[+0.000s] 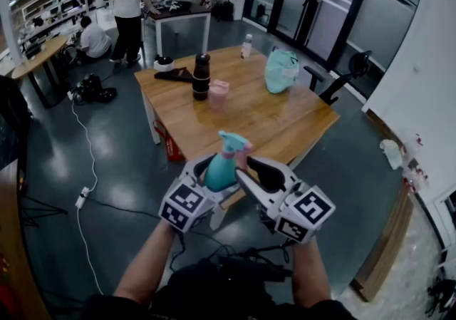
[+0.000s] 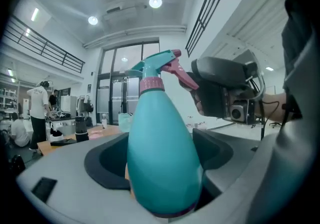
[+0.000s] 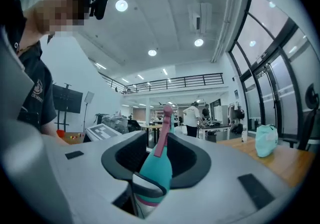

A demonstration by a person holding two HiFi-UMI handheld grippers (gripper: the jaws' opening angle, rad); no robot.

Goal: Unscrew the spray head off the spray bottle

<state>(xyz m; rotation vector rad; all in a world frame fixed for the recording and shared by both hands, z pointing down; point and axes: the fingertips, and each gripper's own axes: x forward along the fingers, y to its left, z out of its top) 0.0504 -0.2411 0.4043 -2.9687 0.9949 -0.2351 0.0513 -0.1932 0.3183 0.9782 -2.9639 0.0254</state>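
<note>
A teal spray bottle (image 1: 220,172) is held up in the air in front of me, over the near corner of the wooden table (image 1: 285,125). My left gripper (image 1: 211,174) is shut on its fat body (image 2: 162,158). The pink collar (image 2: 151,84) and the teal spray head (image 2: 156,63) with a pink trigger stand above those jaws. My right gripper (image 1: 249,167) comes in from the right and is shut on the spray head (image 3: 156,160). In the right gripper view the pink trigger (image 3: 163,130) points away between the jaws. The head sits on the bottle neck.
On the table stand a black flask (image 1: 201,76), a pink cup (image 1: 219,94), a teal bag (image 1: 281,70) and a small clear bottle (image 1: 246,46). An office chair (image 1: 342,76) stands at its right. A white cable (image 1: 85,169) lies on the floor. People work at benches at the back left.
</note>
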